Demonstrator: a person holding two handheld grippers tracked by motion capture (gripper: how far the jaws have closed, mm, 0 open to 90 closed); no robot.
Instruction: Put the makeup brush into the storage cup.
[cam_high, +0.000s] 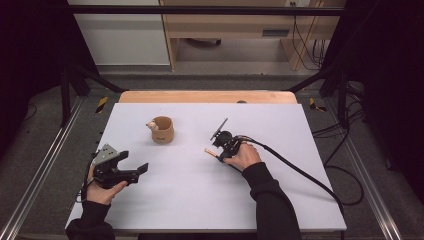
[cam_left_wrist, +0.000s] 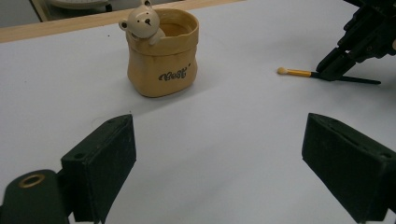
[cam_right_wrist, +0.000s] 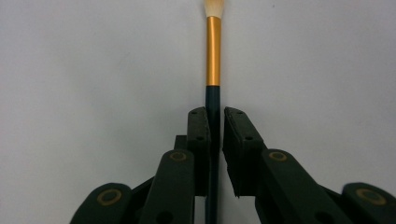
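A small brush (cam_right_wrist: 214, 51) with a dark handle, gold ferrule and pale tip lies low on the white table (cam_high: 200, 200), right of centre. My right gripper (cam_right_wrist: 215, 114) is shut on its dark handle, the pads pressing from both sides. The brush (cam_high: 209, 151) points left out of the right gripper (cam_high: 218, 154). From the left gripper view, the brush (cam_left_wrist: 299, 73) and right gripper (cam_left_wrist: 334, 70) appear at the upper right. My left gripper (cam_high: 135, 162) rests at the table's left, open and holding nothing, its jaws wide apart (cam_left_wrist: 217, 140).
A tan pot (cam_high: 163, 130) with a little bear figure on its rim stands upright behind the table's middle, also seen ahead of the left gripper (cam_left_wrist: 162, 53). A black cable (cam_high: 300, 172) trails right from the right gripper. A wooden strip (cam_high: 207, 96) borders the far edge.
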